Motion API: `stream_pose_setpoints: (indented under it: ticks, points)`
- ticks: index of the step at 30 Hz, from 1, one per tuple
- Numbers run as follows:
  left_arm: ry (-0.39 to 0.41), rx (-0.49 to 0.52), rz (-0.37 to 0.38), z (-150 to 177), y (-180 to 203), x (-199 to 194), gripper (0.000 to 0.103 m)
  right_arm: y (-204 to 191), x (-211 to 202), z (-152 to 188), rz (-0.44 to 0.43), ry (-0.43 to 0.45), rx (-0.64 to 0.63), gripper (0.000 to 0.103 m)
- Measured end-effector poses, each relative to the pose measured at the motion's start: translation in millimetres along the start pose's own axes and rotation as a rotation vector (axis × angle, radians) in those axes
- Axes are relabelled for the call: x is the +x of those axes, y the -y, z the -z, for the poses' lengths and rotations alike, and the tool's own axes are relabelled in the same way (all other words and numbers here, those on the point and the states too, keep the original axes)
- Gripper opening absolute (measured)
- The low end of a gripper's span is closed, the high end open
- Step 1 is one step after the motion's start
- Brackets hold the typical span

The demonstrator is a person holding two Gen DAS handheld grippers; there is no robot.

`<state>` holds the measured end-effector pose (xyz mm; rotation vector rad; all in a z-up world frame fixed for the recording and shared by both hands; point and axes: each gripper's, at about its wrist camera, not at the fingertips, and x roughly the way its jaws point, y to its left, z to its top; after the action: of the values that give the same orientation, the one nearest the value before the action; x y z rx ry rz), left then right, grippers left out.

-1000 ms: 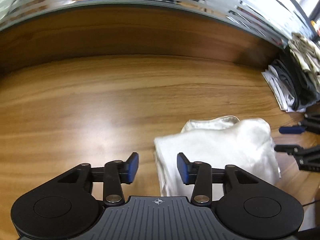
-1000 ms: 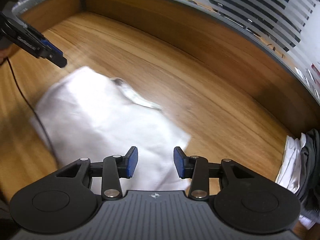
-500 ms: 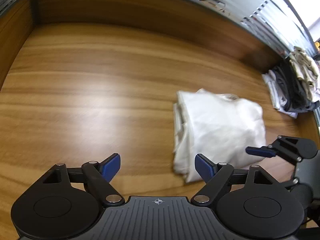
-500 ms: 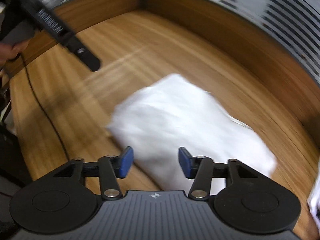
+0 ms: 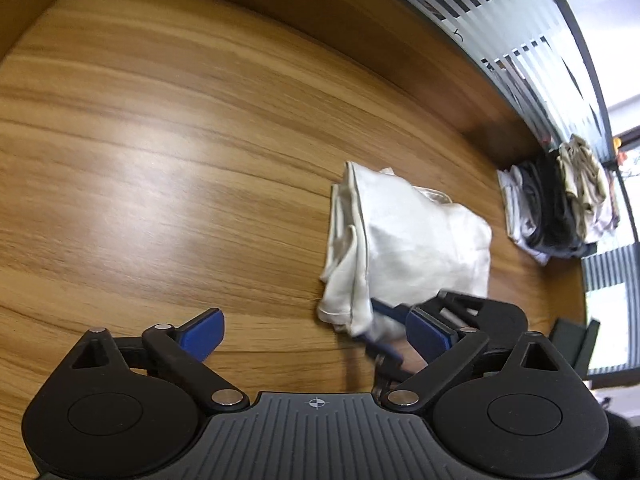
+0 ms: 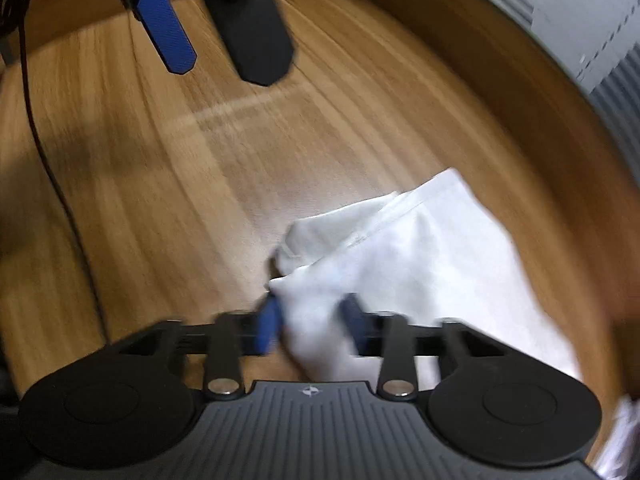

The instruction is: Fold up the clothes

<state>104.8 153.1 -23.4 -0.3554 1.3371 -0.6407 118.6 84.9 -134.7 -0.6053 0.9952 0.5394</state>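
A folded white garment [image 5: 404, 240] lies on the wooden table [image 5: 160, 160]. My left gripper [image 5: 316, 330] is wide open and empty, above bare wood to the left of the garment's near corner. My right gripper [image 6: 314, 324] is closing on the near corner of the white garment [image 6: 420, 256], with cloth between its blue pads; the view is blurred. The right gripper also shows in the left wrist view [image 5: 390, 332] at the garment's near edge. The left gripper's fingers [image 6: 168, 36] hang at the top of the right wrist view.
A pile of dark and light clothes [image 5: 560, 208] sits at the table's far right edge by the striped glass wall. A black cable [image 6: 52, 184] runs across the table on the left. A raised wooden rim [image 5: 360, 32] borders the far side.
My left gripper opened wider and drew back to the left of the garment. My right gripper swung round to the garment's near corner and narrowed onto the cloth.
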Motion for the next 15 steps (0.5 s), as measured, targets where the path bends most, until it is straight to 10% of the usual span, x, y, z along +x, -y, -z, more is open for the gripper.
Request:
stream_pose_setpoints:
  ticks: [9,15]
  points:
    - [-0.089,-0.196,0.224,-9.0,10.4,57.2,0.103,25.3,-45.8,12.6,0.056,0.08,0.087,0.006]
    - [-0.151,-0.165,0.238,-14.8,42.0,99.9,0.103,50.1,-69.5,26.5,0.047,0.106,0.139,0.005]
